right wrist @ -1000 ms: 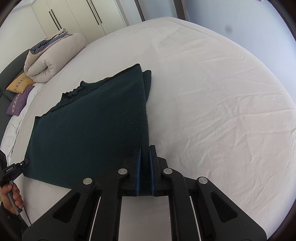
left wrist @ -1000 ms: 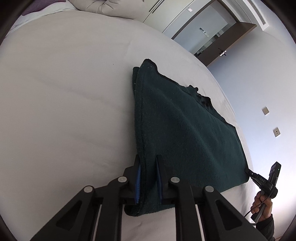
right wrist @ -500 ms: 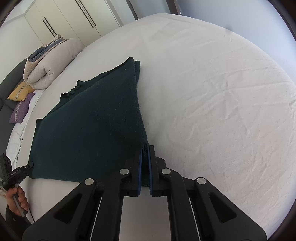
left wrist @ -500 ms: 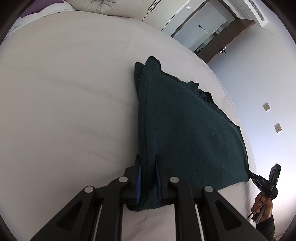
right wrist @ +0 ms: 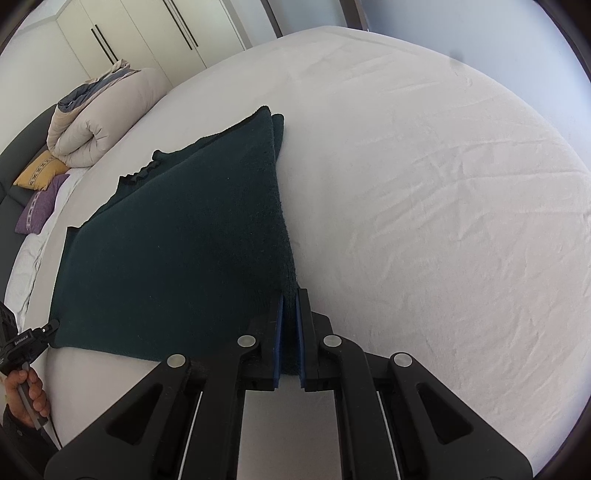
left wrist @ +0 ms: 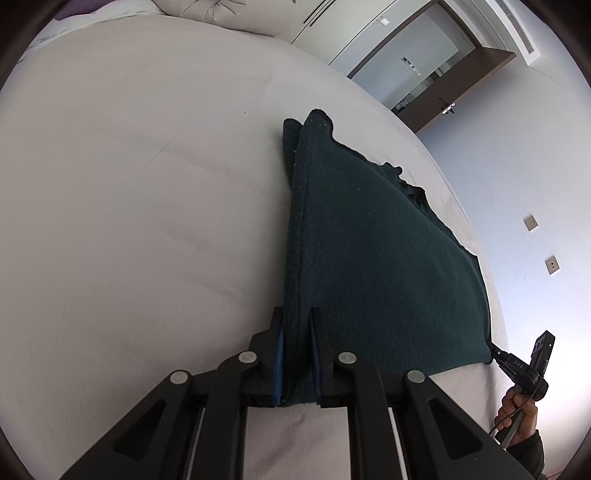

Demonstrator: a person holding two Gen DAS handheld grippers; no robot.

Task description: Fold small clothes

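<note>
A dark green knitted garment [left wrist: 369, 258] lies folded double on the white bed sheet [left wrist: 129, 221]; it also shows in the right wrist view [right wrist: 177, 251]. My left gripper [left wrist: 297, 325] is shut on its near left corner and holds that edge lifted off the sheet. My right gripper [right wrist: 290, 306] is shut on the near right corner and lifts it too. Each gripper shows in the other's view, the right one [left wrist: 496, 356] at the garment's far corner, the left one [right wrist: 51, 326] likewise. The far edge rests on the bed.
A rolled beige duvet [right wrist: 92, 118] and yellow and purple cushions [right wrist: 40, 195] lie at the head of the bed. White wardrobes [right wrist: 147, 33] stand behind. An open doorway [left wrist: 424, 74] is beyond the bed's far side.
Both grippers have lifted the near edge of the garment higher and drawn it forward over the rest. The far corner looks more peaked.
</note>
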